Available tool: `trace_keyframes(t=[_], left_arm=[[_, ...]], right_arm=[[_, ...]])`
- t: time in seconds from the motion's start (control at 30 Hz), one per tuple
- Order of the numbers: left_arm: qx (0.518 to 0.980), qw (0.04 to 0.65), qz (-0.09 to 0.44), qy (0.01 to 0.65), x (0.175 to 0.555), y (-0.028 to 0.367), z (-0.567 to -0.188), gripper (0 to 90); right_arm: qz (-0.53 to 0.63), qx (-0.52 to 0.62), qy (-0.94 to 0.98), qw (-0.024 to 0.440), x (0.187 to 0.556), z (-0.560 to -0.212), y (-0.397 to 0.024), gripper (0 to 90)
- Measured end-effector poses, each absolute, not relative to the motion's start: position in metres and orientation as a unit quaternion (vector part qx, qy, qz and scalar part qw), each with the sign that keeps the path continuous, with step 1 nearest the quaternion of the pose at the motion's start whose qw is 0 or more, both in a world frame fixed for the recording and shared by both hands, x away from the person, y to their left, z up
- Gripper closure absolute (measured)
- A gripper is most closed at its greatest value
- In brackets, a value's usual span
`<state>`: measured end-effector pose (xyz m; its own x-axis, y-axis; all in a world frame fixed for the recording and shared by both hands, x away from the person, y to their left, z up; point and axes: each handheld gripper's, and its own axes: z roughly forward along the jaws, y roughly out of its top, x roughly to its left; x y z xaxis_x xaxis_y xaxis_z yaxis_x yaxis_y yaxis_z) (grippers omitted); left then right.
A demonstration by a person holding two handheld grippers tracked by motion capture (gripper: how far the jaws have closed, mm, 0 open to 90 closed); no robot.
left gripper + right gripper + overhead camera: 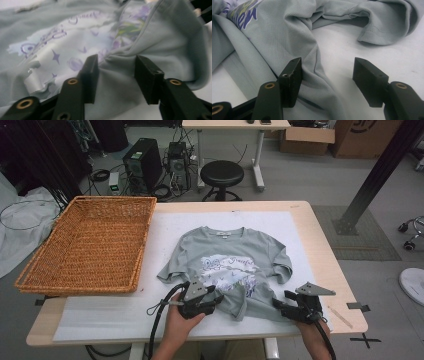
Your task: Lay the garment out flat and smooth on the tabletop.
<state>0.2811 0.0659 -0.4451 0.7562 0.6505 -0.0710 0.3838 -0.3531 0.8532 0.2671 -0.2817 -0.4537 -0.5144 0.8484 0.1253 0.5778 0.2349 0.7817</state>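
Note:
A grey-green T-shirt [230,265] with a purple and white print lies face up on the white mat [100,315], its lower hem rumpled. My left gripper [218,296] sits at the hem's middle. In the left gripper view its jaws [117,70] stand apart with a hump of shirt cloth [120,82] between them. My right gripper [281,301] is at the shirt's lower right corner. In the right gripper view it is open [327,75]: a fold of the shirt [312,65] lies against one jaw, while the other stands over bare mat.
A wicker basket [142,245] stands empty on the table's left side. Bare mat lies in front of it and to the right of the shirt. Beyond the table are a black stool [221,172], computer cases and another desk.

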Motion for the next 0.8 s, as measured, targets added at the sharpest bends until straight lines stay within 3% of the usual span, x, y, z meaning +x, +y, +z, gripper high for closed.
trace_keyframes(t=[0.1, 0.13, 0.27, 0.37, 0.43, 0.5, 0.67, 0.8], left_arm=[[0.804, 0.451, 0.146, 0.359, 0.285, 0.065, -0.445, 84.7], [0.801, 0.447, 0.138, 0.373, 0.286, 0.065, -0.446, 88.5], [0.792, 0.441, 0.138, 0.399, 0.284, 0.065, -0.444, 89.9], [0.78, 0.451, 0.134, 0.412, 0.274, 0.078, -0.439, 90.0], [0.762, 0.468, 0.13, 0.429, 0.265, 0.094, -0.437, 90.0], [0.741, 0.487, 0.126, 0.444, 0.257, 0.112, -0.435, 90.0], [0.71, 0.506, 0.148, 0.466, 0.24, 0.148, -0.427, 90.0], [0.696, 0.502, 0.156, 0.489, 0.234, 0.168, -0.43, 90.0]], right_arm=[[0.407, 0.464, 0.769, 0.166, 0.267, -0.454, -0.281, 40.7], [0.407, 0.465, 0.768, 0.165, 0.267, -0.454, -0.281, 40.8], [0.409, 0.468, 0.765, 0.167, 0.266, -0.454, -0.281, 41.7], [0.412, 0.473, 0.76, 0.169, 0.263, -0.452, -0.283, 49.6], [0.412, 0.47, 0.762, 0.169, 0.26, -0.451, -0.284, 64.1], [0.396, 0.457, 0.778, 0.174, 0.256, -0.452, -0.282, 86.6], [0.458, 0.472, 0.73, 0.186, 0.242, -0.433, -0.299, 87.4], [0.413, 0.493, 0.732, 0.224, 0.238, -0.421, -0.31, 87.4]])
